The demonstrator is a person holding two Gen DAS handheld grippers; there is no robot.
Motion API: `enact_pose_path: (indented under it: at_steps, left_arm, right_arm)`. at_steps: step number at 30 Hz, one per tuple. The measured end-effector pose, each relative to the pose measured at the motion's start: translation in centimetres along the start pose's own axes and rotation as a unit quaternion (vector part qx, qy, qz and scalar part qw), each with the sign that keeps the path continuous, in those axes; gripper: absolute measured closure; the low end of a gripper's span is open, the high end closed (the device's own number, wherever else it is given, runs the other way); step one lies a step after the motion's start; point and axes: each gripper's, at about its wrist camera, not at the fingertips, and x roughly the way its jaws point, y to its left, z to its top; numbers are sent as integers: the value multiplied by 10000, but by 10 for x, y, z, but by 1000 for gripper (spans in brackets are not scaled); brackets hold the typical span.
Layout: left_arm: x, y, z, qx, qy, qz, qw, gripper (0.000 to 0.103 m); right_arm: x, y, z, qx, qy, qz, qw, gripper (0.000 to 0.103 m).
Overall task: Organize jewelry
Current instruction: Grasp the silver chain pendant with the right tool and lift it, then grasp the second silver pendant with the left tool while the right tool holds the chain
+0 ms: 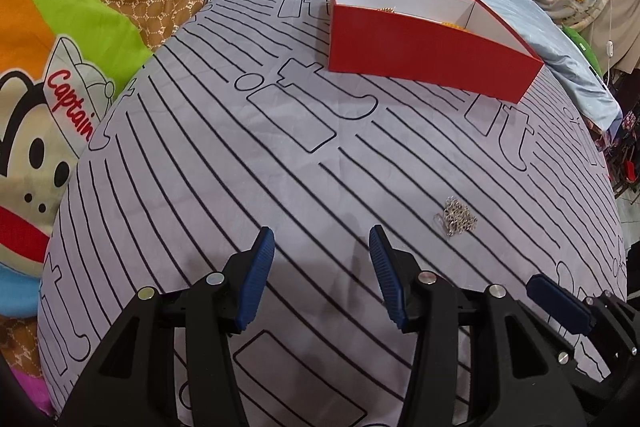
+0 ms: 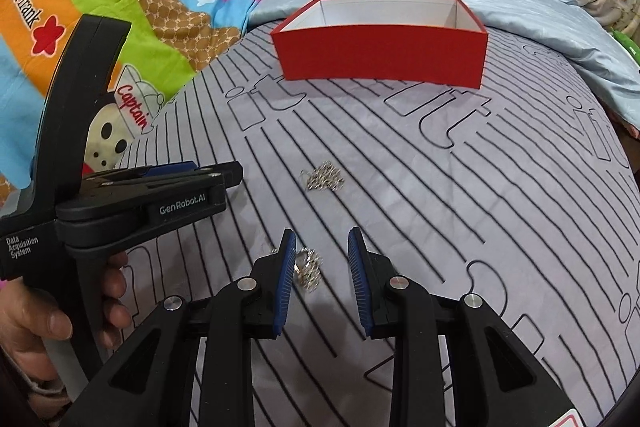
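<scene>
Two loose piles of silver chain jewelry lie on the grey striped bedsheet [image 2: 440, 163]. The near silver chain pile [image 2: 308, 269] sits right at the right gripper [image 2: 322, 251], between its blue pads but hard over to the left one; it looks to be touching or just beside the left pad [image 2: 286, 279], contact not certain. The pile is a bunched clump with no clear long axis. The right jaws stand apart, moderately wide, nothing clamped. The second silver chain pile [image 2: 324, 178] lies farther ahead on the sheet, between the right gripper and the red box [image 2: 384, 55], well apart from both. In the left wrist view only one pile [image 1: 456, 215] shows, ahead and off to the right of the left gripper [image 1: 322, 255], outside its fingers. The left jaws are wide apart and hold nothing, with only striped sheet between the pads. The red box [image 1: 420, 47] sits open at the far end of the sheet; a bit of gold-coloured jewelry [image 1: 386, 10] peeks above its near wall, so some pieces are already stowed. Judgement: the right hand is plainly the nearer one for the near pile, and the coming move is a close on it; since the clump sits off-centre, a small shift left before closing would help stop the chain slipping out past the left pad.
</scene>
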Motion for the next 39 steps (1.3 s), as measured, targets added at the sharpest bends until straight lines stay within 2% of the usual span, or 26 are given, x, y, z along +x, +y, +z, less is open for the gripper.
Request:
enact_pose_path:
  at_steps: [14, 26, 31, 32, 39]
  left_arm:
    - [-4, 16, -18, -92, 116, 60, 9999, 56]
    - [-6, 13, -20, -41, 147, -1, 9999, 56]
    - [-5, 11, -20, -12, 157, -43, 9999, 56]
    - [-5, 11, -19, -6, 160, -50, 9999, 56]
    - [-6, 1, -16, 60, 137, -216, 9997, 56]
  right_arm:
    - [20, 18, -10, -197, 237, 82, 9995, 76]
    - [31, 20, 0, -297, 146, -38, 9994, 76]
    - [31, 16, 0, -314, 131, -40, 9994, 82]
    - [31, 15, 1, -281, 125, -55, 9995, 90]
    - [26, -1, 3, -12, 78, -90, 9999, 90]
